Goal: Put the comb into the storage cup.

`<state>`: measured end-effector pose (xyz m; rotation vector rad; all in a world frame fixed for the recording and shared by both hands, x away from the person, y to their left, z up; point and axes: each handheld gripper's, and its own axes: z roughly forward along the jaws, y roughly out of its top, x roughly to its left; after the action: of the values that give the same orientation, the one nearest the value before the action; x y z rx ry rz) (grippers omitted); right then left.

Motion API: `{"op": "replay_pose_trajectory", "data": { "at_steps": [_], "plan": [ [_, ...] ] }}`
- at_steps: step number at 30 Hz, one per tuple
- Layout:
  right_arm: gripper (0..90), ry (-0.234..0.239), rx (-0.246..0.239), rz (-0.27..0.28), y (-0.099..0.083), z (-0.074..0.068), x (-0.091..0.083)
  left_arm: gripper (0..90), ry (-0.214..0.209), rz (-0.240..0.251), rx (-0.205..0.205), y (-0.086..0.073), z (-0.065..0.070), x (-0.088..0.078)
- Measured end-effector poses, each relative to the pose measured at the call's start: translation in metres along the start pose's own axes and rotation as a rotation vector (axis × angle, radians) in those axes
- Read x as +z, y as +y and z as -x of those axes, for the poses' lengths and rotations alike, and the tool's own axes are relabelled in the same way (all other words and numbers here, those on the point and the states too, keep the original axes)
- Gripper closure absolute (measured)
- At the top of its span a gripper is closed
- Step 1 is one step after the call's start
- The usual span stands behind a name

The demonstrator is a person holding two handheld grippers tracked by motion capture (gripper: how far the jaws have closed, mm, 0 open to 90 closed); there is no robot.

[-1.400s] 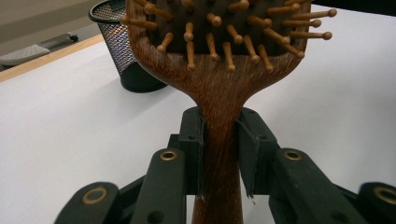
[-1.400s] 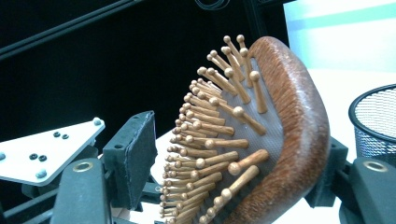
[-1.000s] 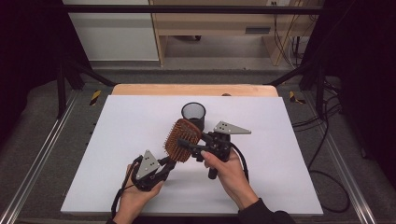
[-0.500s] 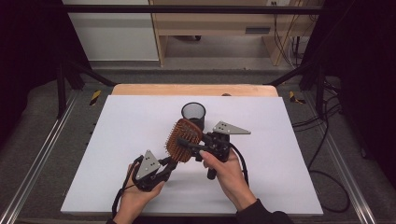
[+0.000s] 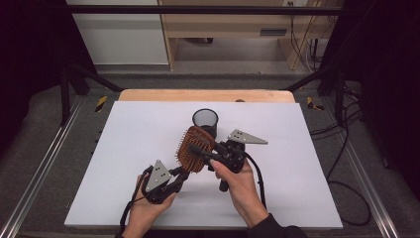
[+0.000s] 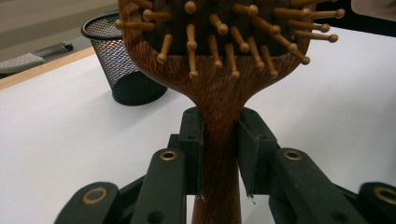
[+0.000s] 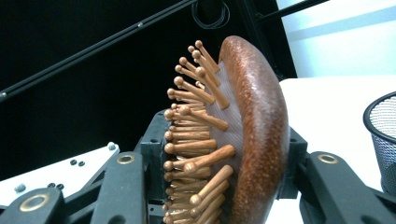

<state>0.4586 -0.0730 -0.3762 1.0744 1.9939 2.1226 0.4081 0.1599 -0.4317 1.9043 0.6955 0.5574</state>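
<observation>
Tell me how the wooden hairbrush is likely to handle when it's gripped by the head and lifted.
The hairbrush looks like solid wood, so probably stiff, not floppy. Its back is rounded and glossy in the right gripper view, so a jaw there may slip. The pins sit in a cushion pad and may give a little as the right gripper, whose jaws have just been closing, squeezes them.

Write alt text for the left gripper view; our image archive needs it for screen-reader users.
The left gripper is shut on the handle of a wooden paddle hairbrush, whose peg bristles face the camera at the top. Behind it, to the left, a black mesh cup stands on the white table.
</observation>
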Motion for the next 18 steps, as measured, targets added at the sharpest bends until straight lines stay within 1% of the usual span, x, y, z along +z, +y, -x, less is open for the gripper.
{"op": "replay_pose_trajectory", "data": {
  "at_steps": [2,3,8,12,14,16,18],
  "plan": [
    [51.9,-0.005,0.007,0.001,0.000,0.000,-0.001,73.0,0.001,0.004,0.000,0.000,0.000,0.000],
    [52.1,-0.006,0.021,0.005,0.001,0.001,-0.002,72.7,-0.007,0.014,-0.005,0.000,0.001,0.000],
    [52.1,-0.011,0.040,0.022,0.003,0.003,-0.006,71.5,-0.014,0.048,-0.017,0.001,0.000,-0.003],
    [52.1,-0.054,0.026,0.036,0.007,0.008,-0.013,68.5,-0.016,0.056,-0.027,0.000,0.000,-0.004],
    [52.0,-0.070,0.036,0.048,0.008,0.014,-0.017,66.3,-0.011,0.061,-0.028,0.000,0.000,-0.005],
    [52.0,-0.093,0.037,0.057,0.009,0.019,-0.023,63.1,0.001,0.071,-0.031,-0.001,-0.001,-0.006],
    [52.0,-0.111,0.045,0.065,0.010,0.024,-0.028,58.6,0.023,0.080,-0.031,-0.001,-0.004,-0.008]
  ]
}}
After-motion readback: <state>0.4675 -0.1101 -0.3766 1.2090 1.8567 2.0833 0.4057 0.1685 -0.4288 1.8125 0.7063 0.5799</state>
